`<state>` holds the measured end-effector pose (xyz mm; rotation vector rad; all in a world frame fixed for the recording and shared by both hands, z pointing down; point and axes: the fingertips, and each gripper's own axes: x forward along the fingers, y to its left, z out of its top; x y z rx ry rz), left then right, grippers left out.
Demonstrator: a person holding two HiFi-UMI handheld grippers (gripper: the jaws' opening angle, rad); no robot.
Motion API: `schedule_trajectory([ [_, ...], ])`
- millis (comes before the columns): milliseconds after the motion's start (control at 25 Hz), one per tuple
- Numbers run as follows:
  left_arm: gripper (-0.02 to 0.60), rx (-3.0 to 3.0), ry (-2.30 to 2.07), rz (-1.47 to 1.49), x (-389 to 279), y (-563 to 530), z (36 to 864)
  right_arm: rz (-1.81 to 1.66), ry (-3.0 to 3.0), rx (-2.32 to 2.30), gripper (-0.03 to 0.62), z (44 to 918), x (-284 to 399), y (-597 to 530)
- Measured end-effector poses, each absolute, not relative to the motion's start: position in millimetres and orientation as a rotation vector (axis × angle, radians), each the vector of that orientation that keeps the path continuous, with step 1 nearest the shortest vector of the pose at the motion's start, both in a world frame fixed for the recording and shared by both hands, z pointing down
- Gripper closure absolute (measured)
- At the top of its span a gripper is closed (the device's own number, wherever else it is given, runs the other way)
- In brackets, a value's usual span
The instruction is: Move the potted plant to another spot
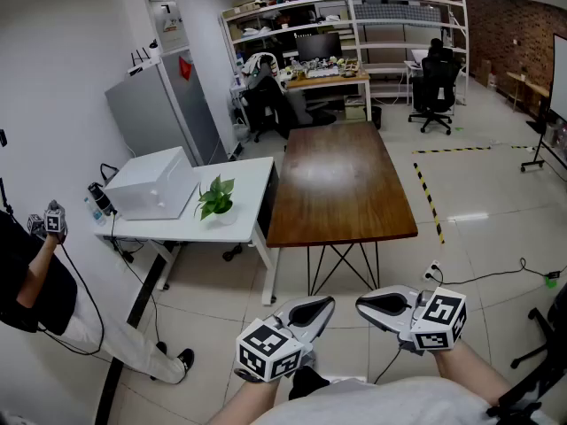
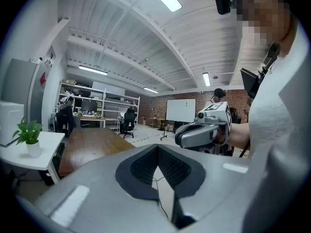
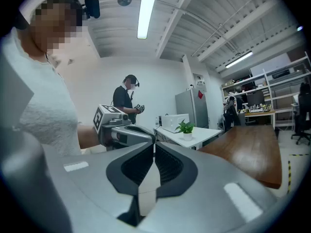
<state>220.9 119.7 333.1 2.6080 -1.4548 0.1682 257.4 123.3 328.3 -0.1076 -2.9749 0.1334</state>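
Standing off before approaching the potted plant (image 1: 216, 200).
Both the left tool (image 1: 324, 307) and the right tool (image 1: 365, 304) are closed together and empty, well apart from the white table (image 1: 248, 177) bearing the plant; next likely calls for walking up and opening one.

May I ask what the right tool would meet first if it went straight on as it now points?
Probably the left tool, whose tip lies just beyond that of the right tool; depth is unclear, so it might pass narrowly.
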Motion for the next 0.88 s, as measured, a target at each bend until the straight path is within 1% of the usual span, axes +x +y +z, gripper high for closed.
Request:
schedule_trajectory([
  [240,0.6,2.605,-1.442,0.158,175.4,84.1,341.4,0.132,-2.958,-0.11,0.602,339.5,207.9,88.5],
  [440,0.6,2.564,-1.442,0.159,107.4,48.8,354.7,0.126,-2.936,-0.124,0.597,352.7,141.8,52.9],
  [520,0.6,2.55,-1.439,0.151,77.0,33.7,357.6,0.128,-2.922,-0.136,0.576,358.3,111.4,39.2],
  [640,0.6,2.541,-1.446,0.154,23.0,9.5,364.2,0.116,-2.898,-0.136,0.569,369.7,56.3,13.7],
  [840,0.6,2.513,-1.492,0.178,-76.1,-19.9,373.1,0.047,-2.874,-0.14,0.503,376.7,-42.5,-19.6],
  [880,0.6,2.503,-1.495,0.175,-93.2,-24.2,374.1,0.042,-2.873,-0.144,0.502,375.7,-59.8,-24.7],
])
